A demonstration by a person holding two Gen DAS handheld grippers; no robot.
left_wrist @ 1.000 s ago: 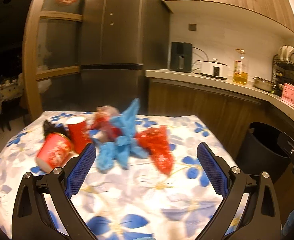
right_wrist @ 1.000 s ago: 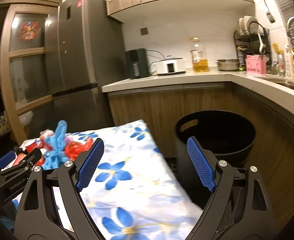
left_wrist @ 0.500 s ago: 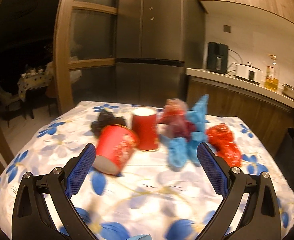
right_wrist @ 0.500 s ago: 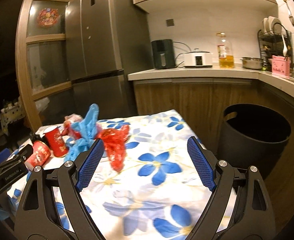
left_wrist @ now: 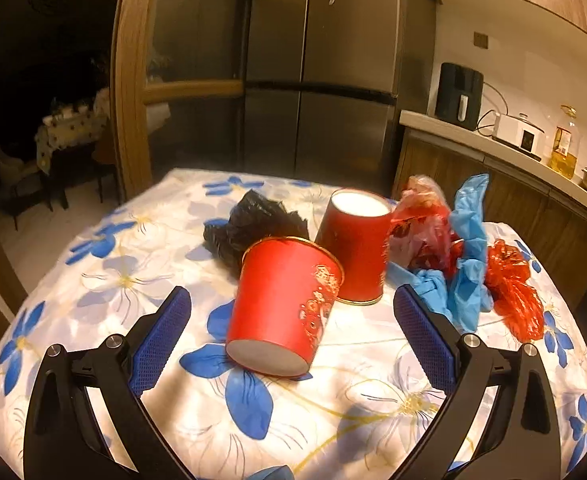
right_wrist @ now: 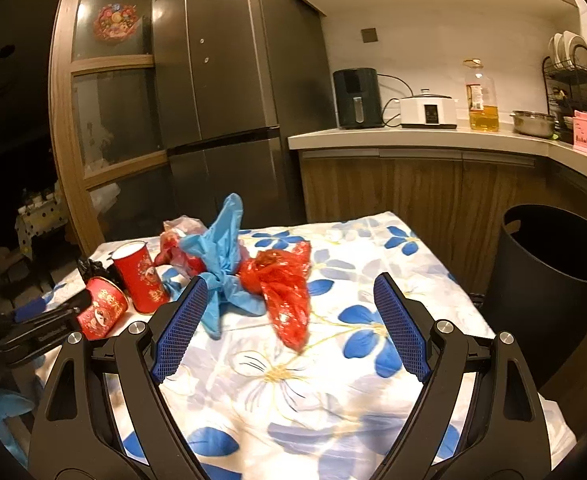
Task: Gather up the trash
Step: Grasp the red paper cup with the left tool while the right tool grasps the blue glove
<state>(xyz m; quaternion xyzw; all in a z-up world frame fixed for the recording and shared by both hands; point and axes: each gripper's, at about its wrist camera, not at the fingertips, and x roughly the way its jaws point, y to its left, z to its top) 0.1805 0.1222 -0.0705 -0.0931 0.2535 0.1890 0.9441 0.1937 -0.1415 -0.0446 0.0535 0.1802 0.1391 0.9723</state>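
Note:
Trash lies on a floral tablecloth (left_wrist: 117,280). A red paper cup (left_wrist: 285,304) lies tipped on its side, base toward me, just ahead of my open left gripper (left_wrist: 291,320), not touching the pads. A second red cup (left_wrist: 357,248) stands upside down behind it. A black crumpled bag (left_wrist: 253,224), a blue plastic bag (right_wrist: 223,264) and a red plastic bag (right_wrist: 285,288) lie nearby. My right gripper (right_wrist: 291,316) is open, with the red bag just beyond its pads. The left gripper (right_wrist: 41,332) shows at the left of the right wrist view.
A black trash bin (right_wrist: 553,276) stands on the floor right of the table (right_wrist: 433,276). Behind are a dark fridge (right_wrist: 229,92) and a counter (right_wrist: 433,138) with an appliance, a cooker and an oil bottle. A wooden door frame (left_wrist: 127,92) stands far left.
Both views have swung left and closer to the table. The tipped cup now sits between the left gripper's fingers' line; the bin has slid to the right edge of the right view.

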